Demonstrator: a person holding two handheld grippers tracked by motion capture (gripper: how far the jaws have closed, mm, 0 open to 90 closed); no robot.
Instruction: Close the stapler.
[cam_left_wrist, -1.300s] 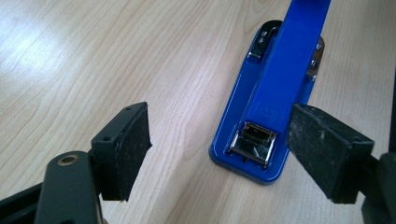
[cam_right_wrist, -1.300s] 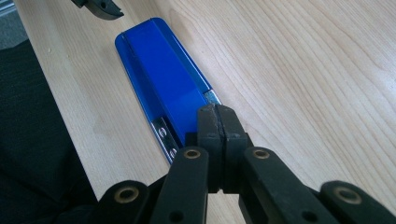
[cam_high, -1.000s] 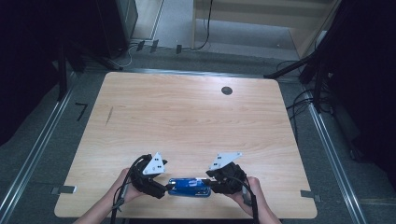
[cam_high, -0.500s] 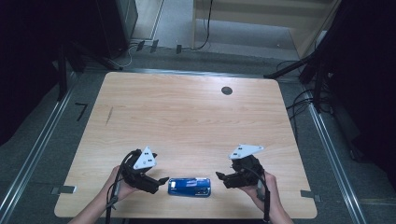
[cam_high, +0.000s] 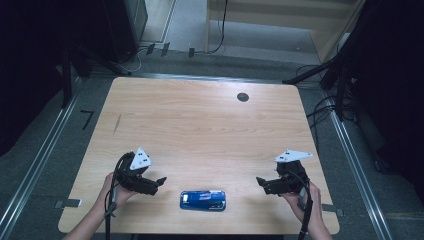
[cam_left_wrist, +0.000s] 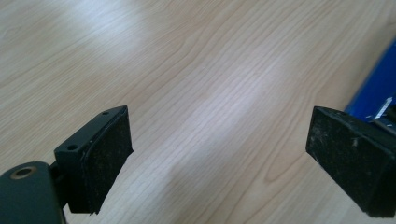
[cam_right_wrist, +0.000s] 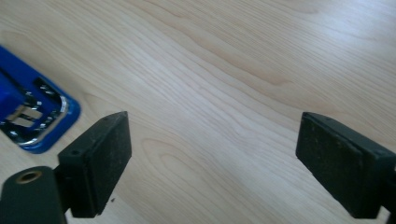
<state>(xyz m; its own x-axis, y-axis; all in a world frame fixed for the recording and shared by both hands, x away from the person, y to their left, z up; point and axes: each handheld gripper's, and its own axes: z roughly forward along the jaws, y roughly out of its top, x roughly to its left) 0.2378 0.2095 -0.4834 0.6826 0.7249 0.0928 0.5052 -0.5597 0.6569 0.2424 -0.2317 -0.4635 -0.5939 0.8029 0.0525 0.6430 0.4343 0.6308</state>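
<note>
A flat blue packet (cam_high: 203, 200) with silver print lies on the wooden table (cam_high: 200, 125) near its front edge. My left gripper (cam_high: 161, 181) sits to the packet's left, its jaws pointing at it and wide apart. On the packet's right, farther off, my right gripper (cam_high: 259, 182) faces back toward it. Both pairs of jaws have just been opening, with bare wood between them. The packet's edge (cam_left_wrist: 373, 88) shows at the right of the left gripper view, and its corner (cam_right_wrist: 32, 112) at the left of the right gripper view. Left gripper (cam_left_wrist: 219, 163) and right gripper (cam_right_wrist: 212, 163) hold nothing.
A small dark round hole (cam_high: 243, 97) sits near the table's far right. Metal rails (cam_high: 350, 150) run along both sides of the table, with cables (cam_high: 325, 107) on the floor beyond. Dark stands and furniture surround the far edge.
Both grippers let go of the blue packet and drew apart sideways, the right one farther. The packet stays lying flat near the front edge.
</note>
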